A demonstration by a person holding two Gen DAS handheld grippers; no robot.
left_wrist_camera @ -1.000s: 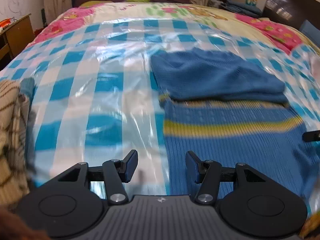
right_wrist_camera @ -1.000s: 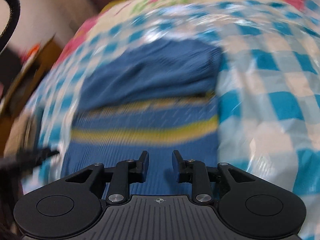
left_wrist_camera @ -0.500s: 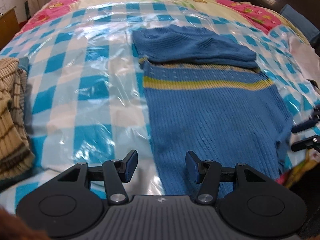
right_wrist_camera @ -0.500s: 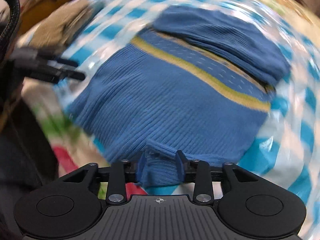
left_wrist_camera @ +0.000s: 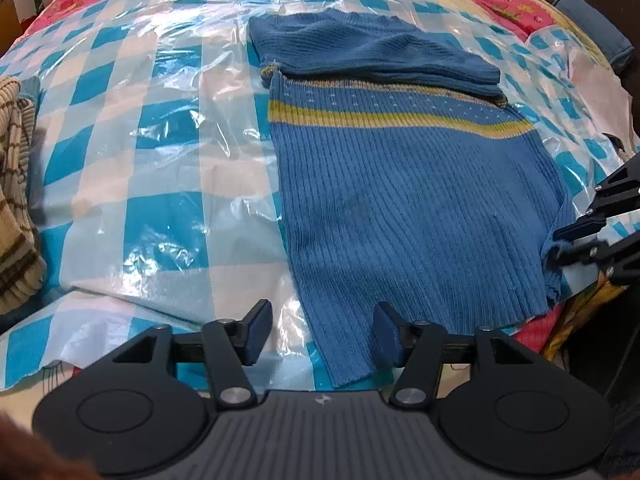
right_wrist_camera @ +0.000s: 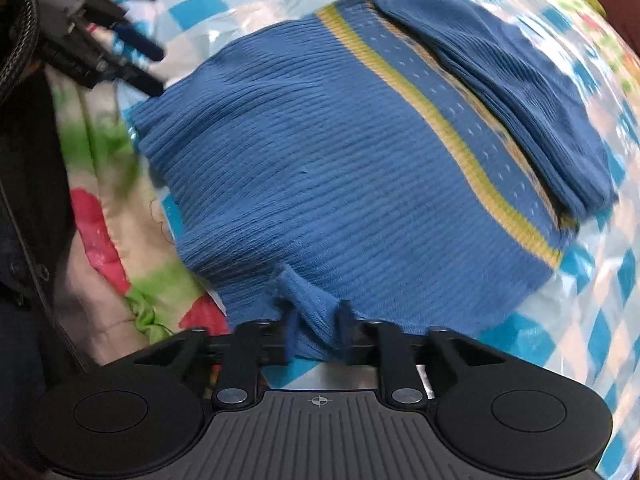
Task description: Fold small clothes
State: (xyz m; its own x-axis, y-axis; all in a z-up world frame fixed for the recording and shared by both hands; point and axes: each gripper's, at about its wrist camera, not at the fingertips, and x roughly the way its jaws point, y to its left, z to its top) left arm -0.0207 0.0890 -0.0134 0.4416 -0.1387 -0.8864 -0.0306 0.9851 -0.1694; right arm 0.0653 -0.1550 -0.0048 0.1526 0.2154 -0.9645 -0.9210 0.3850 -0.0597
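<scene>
A small blue ribbed sweater [left_wrist_camera: 404,196] with a yellow-green stripe lies flat on a blue-and-white checked plastic sheet [left_wrist_camera: 160,128]; its top part is folded down. My left gripper [left_wrist_camera: 320,328] is open, with the sweater's near left hem corner between its fingers. My right gripper [right_wrist_camera: 316,336] is shut on the sweater's [right_wrist_camera: 340,168] hem corner, which bunches between its fingers. It shows at the right edge of the left wrist view [left_wrist_camera: 560,244]. The left gripper shows at the upper left of the right wrist view [right_wrist_camera: 152,68].
A beige striped garment [left_wrist_camera: 16,208] lies at the left edge of the bed. A floral quilt [right_wrist_camera: 116,184] hangs over the near edge under the sheet. A dark headboard and blue cushion [left_wrist_camera: 592,24] stand at the far right.
Both grippers have drawn back to the sweater's near hem. The right gripper has closed on the right hem corner. The left gripper stays open around the left corner.
</scene>
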